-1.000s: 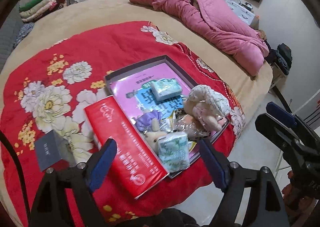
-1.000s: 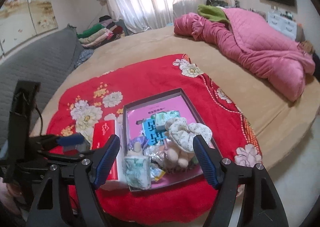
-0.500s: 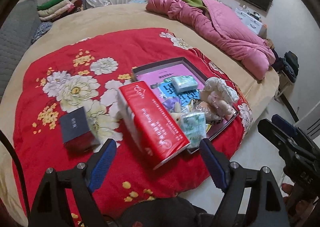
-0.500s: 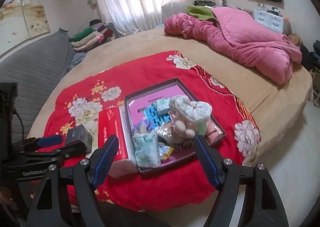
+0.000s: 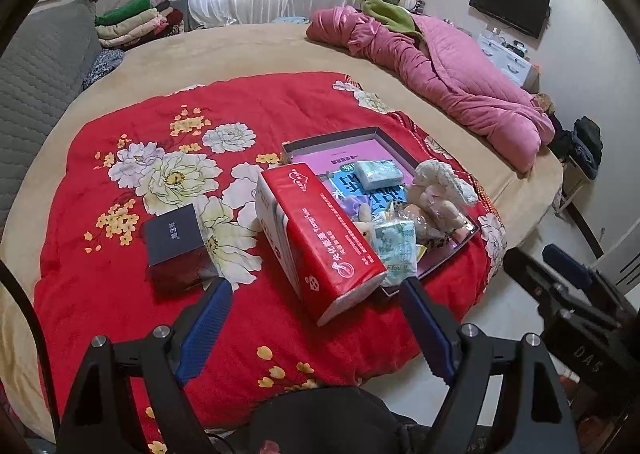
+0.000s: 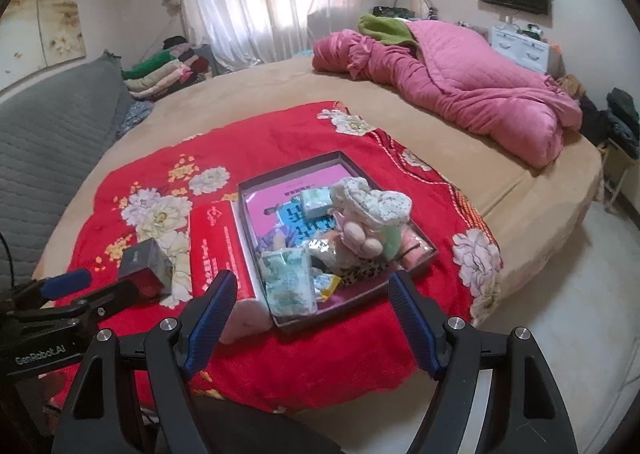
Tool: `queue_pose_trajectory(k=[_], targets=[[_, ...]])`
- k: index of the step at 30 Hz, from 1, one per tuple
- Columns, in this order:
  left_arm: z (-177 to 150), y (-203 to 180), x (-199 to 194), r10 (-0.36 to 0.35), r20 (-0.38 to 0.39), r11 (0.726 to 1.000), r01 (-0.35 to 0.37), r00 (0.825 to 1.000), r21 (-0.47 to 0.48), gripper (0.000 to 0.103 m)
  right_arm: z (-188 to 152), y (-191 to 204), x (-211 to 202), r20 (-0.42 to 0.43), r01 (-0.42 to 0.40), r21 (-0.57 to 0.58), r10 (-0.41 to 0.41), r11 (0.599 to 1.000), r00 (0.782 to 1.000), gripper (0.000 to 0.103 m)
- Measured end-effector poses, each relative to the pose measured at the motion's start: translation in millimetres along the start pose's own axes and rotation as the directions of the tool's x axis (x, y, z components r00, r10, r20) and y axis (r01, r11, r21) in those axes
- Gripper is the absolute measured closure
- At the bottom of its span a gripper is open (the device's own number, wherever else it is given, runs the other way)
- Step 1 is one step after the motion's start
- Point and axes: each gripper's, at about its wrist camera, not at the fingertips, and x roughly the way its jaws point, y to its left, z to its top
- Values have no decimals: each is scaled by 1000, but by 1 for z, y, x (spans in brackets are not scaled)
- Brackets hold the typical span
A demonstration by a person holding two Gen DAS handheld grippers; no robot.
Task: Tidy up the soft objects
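Note:
A shallow dark box lid (image 5: 297,145) (image 6: 292,324) lies on the red floral blanket (image 5: 132,282) (image 6: 304,366), holding a cream plush toy (image 5: 436,189) (image 6: 372,205), tissue packs (image 5: 394,244) (image 6: 290,278) and small soft items. A long red tissue pack (image 5: 320,230) (image 6: 218,246) lies beside it on its left. My left gripper (image 5: 316,322) hovers open in front of the red pack, nothing between its fingers. My right gripper (image 6: 310,312) is open too, short of the box's near edge, empty.
A small dark box (image 5: 176,244) (image 6: 146,264) sits on the blanket left of the red pack. A pink quilt (image 5: 448,77) (image 6: 460,85) lies at the bed's far right. Folded clothes (image 5: 132,23) are stacked at the back left. Bare floor (image 6: 560,294) lies right of the bed.
Both views have pulled back from the bed: the box and red pack look smaller and farther, and more blanket and the small dark box have come into sight. Both grippers stay open.

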Motion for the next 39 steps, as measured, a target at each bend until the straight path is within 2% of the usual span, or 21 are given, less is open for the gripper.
queue_pose_trajectory(k=[3,9,13,19,39], targets=[[-8,-2,-3,-20,10,1000,20,1000,-1,18,-13,3,0,-9,17,22,-16,1000,1000,24],[-23,1,-2,13,5,1000,-13,1000,-14,18,-33,7,5,-66,45,40,-42,998,997,24],[-34,4,0,45,-2,999,-45,999,-17,18,-42,9,0,-44,71,38,-70,997,997,24],[-48,10,0,65,-4,998,-65,998,-22,18,-48,14,-9,-11,56,40,-56,998,998,24],[-62,12,7,80,-28,997,-81,996,-20,18,-59,21,-7,-24,44,41,-43,998,999,24]])
